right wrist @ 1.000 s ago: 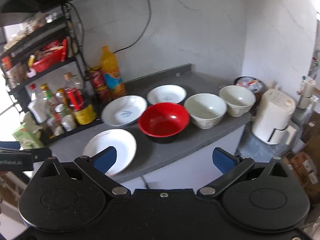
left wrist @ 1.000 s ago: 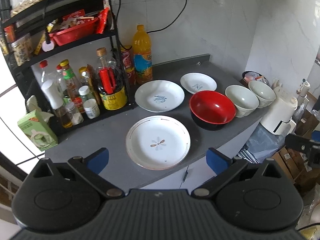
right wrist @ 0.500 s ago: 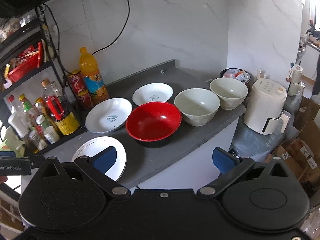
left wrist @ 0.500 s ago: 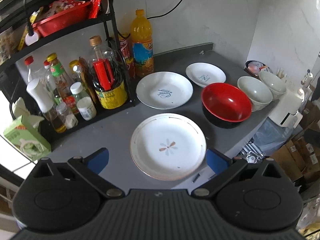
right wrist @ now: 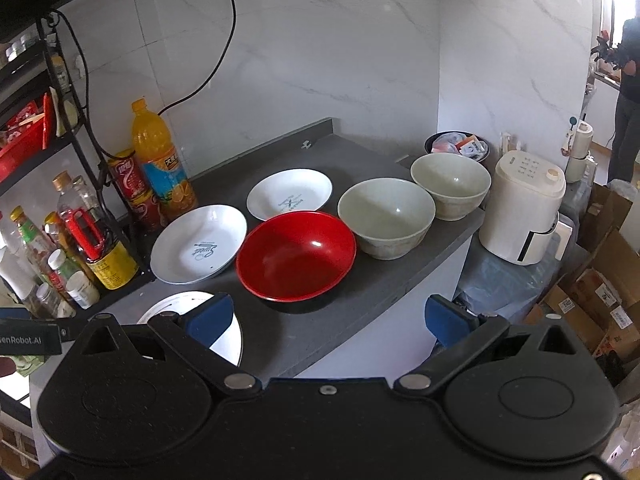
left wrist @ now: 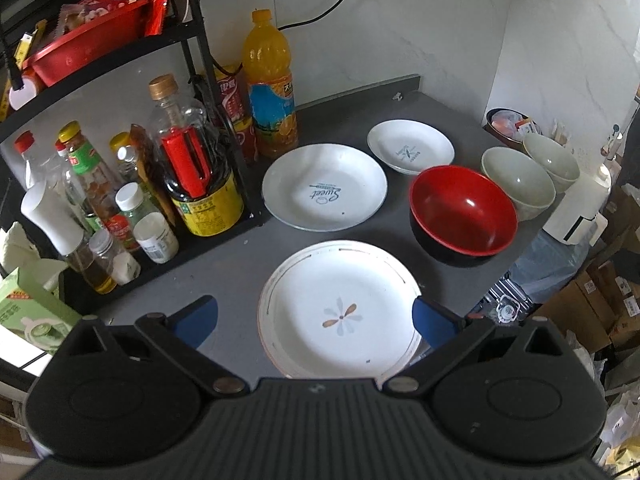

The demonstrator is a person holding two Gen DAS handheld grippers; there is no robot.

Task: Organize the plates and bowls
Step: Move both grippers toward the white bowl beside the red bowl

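Ahead of the left hand-held gripper [left wrist: 314, 322], the larger white plate [left wrist: 324, 186] carries the blue word "Sweet" at its centre. Left of the right hand-held gripper [right wrist: 328, 318], a black bar [right wrist: 28, 338] reads "enRobot.AI". Bottle labels are too blurred to read.

red bowl [right wrist: 296, 255], flower-print white plate [left wrist: 340, 312], seemingly grey counter [left wrist: 352, 104]
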